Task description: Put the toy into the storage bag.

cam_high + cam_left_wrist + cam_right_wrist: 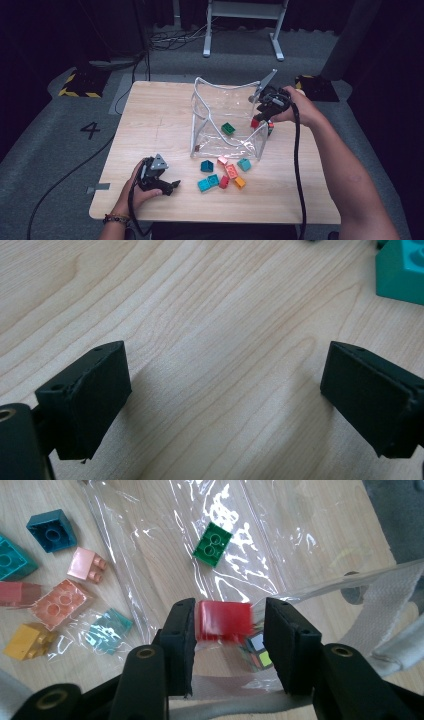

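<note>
A: Red block (222, 621) between black right gripper (229, 630) jaws; green block (213, 544) inside clear bag (210, 107), white trim.

B: Noted. Outside: teal, pink, yellow blocks on pale wood-grain table (155, 125). Left gripper (225, 395) black.

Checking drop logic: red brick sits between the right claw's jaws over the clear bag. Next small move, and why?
Probably widen the right claw slightly and hold position. The red plastic brick looks blurred, with a gap to one jaw, so it seems to be slipping free above the clear plastic bag, where a green plastic brick already lies.
</note>
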